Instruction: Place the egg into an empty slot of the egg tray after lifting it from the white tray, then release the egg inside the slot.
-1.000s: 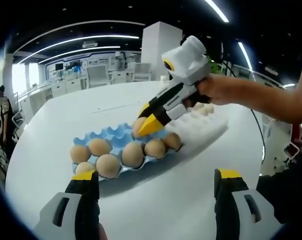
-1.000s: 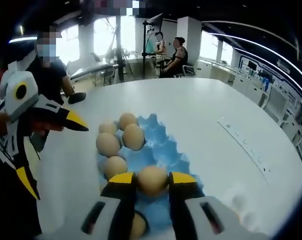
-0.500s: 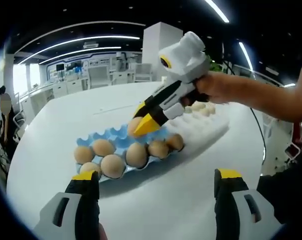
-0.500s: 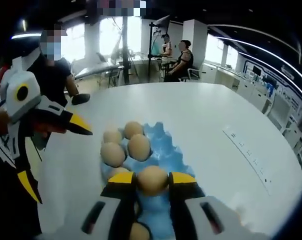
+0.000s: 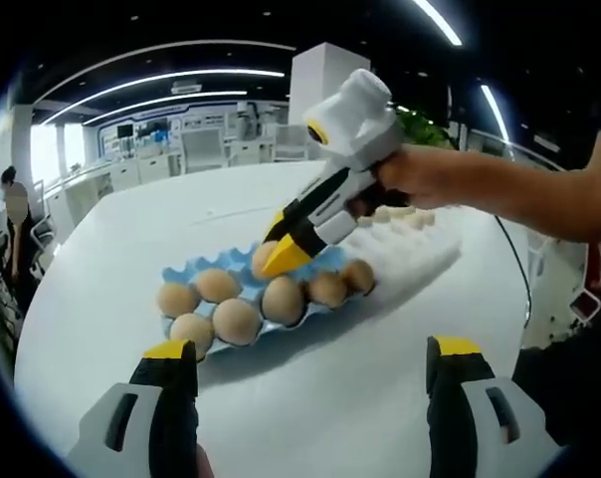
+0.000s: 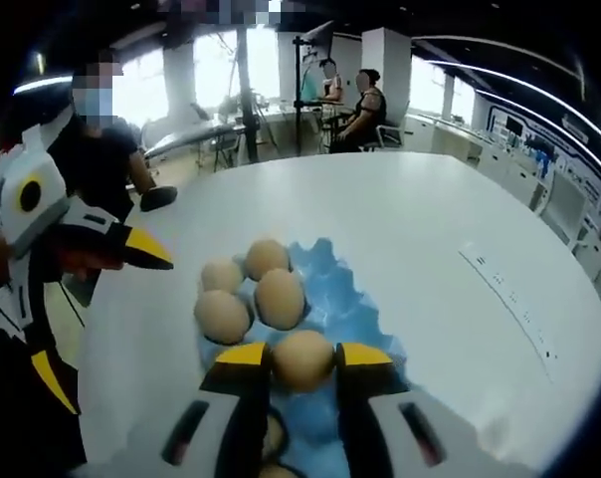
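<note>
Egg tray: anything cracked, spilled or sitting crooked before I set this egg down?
Nothing stands out. The blue egg tray lies flat on the white table, its eggs whole and seated in slots. The right gripper holds its egg intact over the tray.

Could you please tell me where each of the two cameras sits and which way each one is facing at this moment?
Left gripper view: rides the left claw, open and low over the white table, facing the blue egg tray, the right claw and the person's hand.
Right gripper view: rides the right claw, shut on an egg above the blue egg tray; left claw at left.
Shared: tray, eggs, table.
</note>
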Tool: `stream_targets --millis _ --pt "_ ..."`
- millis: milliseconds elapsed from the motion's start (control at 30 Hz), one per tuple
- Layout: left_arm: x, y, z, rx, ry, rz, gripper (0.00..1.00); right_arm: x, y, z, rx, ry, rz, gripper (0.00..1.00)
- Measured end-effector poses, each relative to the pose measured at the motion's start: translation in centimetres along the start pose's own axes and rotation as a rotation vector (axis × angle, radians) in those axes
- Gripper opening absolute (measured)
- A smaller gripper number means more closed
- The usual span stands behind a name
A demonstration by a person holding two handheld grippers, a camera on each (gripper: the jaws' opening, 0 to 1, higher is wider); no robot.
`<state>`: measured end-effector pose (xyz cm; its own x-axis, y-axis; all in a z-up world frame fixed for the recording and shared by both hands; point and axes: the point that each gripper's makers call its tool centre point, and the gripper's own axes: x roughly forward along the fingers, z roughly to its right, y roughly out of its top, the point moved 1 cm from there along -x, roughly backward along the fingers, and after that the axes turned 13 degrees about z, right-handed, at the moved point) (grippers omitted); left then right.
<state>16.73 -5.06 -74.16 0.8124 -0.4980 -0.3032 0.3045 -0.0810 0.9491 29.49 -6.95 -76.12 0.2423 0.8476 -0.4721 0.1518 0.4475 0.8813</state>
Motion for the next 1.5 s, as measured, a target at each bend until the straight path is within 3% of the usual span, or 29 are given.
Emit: stream_targets --millis 667,933,1300,1500 --pt "-0.3 -0.5 -0.3 -0.002 0.004 -0.015 0.97 0.9 -0.6 0.0 0.121 0.022 -0.022 0.27" --pt "-0.2 -0.3 0.0 0.0 0.0 -0.014 0.97 0.6 0.0 -1.0 0.104 0.044 -0.007 0.3" --pt "0.3 0.2 0.4 0.015 -0.014 -0.013 0.98 -1.6 1.8 -0.2 0.035 0.015 0.053 0.3" --pt "0.5 0.8 0.9 0.022 -0.021 -0.002 0.98 -3.2 2.4 0.7 -0.081 -0.006 0.096 0.3"
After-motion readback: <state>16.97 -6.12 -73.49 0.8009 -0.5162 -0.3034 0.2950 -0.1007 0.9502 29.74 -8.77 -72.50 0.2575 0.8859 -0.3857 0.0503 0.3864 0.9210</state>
